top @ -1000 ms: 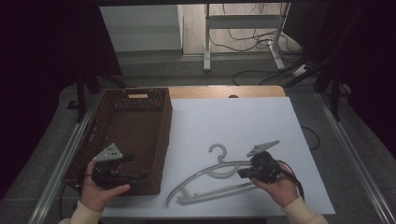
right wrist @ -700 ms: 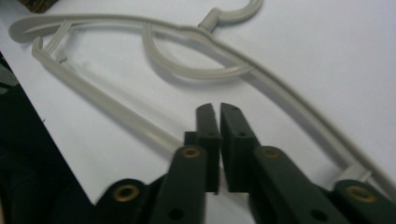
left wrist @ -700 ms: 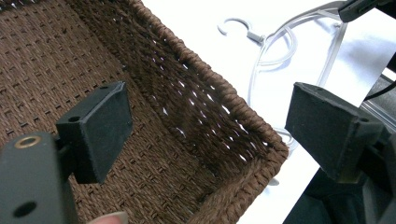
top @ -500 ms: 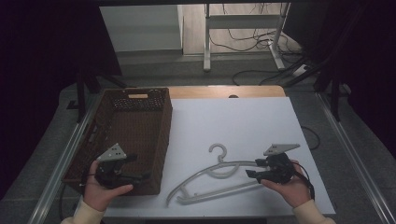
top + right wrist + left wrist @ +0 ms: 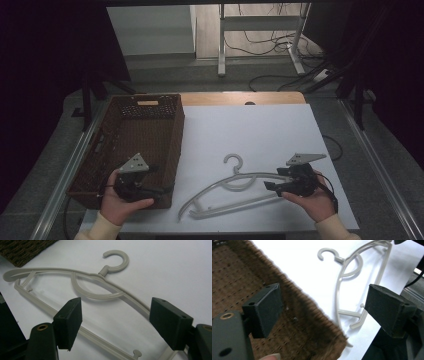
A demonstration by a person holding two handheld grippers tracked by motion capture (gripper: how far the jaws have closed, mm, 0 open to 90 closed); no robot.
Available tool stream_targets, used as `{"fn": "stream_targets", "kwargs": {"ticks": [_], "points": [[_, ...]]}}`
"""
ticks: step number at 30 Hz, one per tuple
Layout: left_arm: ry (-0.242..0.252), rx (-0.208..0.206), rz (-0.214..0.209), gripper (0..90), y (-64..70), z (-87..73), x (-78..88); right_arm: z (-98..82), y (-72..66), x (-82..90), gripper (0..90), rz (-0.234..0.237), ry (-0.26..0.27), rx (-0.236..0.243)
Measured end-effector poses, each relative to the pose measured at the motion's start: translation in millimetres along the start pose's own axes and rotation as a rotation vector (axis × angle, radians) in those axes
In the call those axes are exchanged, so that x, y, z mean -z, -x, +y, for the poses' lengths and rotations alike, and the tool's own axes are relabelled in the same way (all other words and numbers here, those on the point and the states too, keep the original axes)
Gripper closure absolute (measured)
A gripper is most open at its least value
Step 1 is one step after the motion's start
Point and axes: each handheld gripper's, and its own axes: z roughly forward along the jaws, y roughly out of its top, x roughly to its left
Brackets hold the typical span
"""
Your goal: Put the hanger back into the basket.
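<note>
A grey plastic hanger (image 5: 239, 176) lies flat on the white table top (image 5: 260, 130), hook pointing away from me. My right gripper (image 5: 270, 185) sits at the hanger's right end, aimed left. Its jaws have just been opening and stand wide. In the right gripper view the hanger (image 5: 106, 270) runs on the table between and beneath that gripper (image 5: 117, 315), and the pads do not press on it. My left gripper (image 5: 161, 190) hovers open at the near right corner of a brown wicker basket (image 5: 177, 135). In its own view the left gripper (image 5: 324, 302) straddles the basket rim (image 5: 317, 315), with the hanger (image 5: 339, 259) beyond.
The basket fills the table's left side and its inside looks bare. A wooden strip (image 5: 240, 98) edges the table's far end. Metal rails run along both long sides. Beyond, a metal stand (image 5: 260, 35) and cables lie on the floor.
The right gripper has drawn back to the right from the hanger's end and its jaws have opened. The left gripper has shifted slightly right along the basket's near corner. The hanger lies where it was.
</note>
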Motion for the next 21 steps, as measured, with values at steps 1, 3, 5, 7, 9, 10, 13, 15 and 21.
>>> {"fn": "stream_targets", "kwargs": {"ticks": [1,3,5,7,9,10,13,15,21], "points": [[-0.003,-0.008,-0.010,14.7,2.0,1.8,-2.5,-0.2,0.3,0.2,26.5,0.002,0.002,0.001],[-0.013,-0.025,-0.033,14.8,6.0,5.2,-8.2,-0.3,0.9,0.9,26.5,0.003,0.003,0.004],[-0.027,-0.038,-0.065,15.4,8.9,8.4,-13.9,-0.3,1.3,1.3,26.5,0.005,0.005,0.005],[-0.043,-0.047,-0.098,15.9,10.6,11.1,-19.4,-0.2,1.4,1.4,26.5,0.006,0.007,0.003],[-0.061,-0.060,-0.117,16.0,12.1,13.8,-23.9,-0.2,1.7,1.4,26.5,0.006,0.006,0.002],[-0.069,-0.066,-0.124,16.0,13.3,15.3,-25.5,-0.1,1.7,1.4,26.6,0.006,0.007,-0.001],[-0.092,-0.087,-0.140,16.1,16.0,21.2,-29.9,0.1,1.9,1.9,26.6,0.004,0.008,-0.002],[-0.095,-0.088,-0.146,16.3,17.9,25.5,-33.2,0.3,1.8,2.1,26.6,0.002,0.010,-0.003],[-0.125,-0.106,-0.160,16.3,21.0,34.0,-45.8,0.4,1.5,2.2,26.8,0.004,0.012,-0.005]]}}
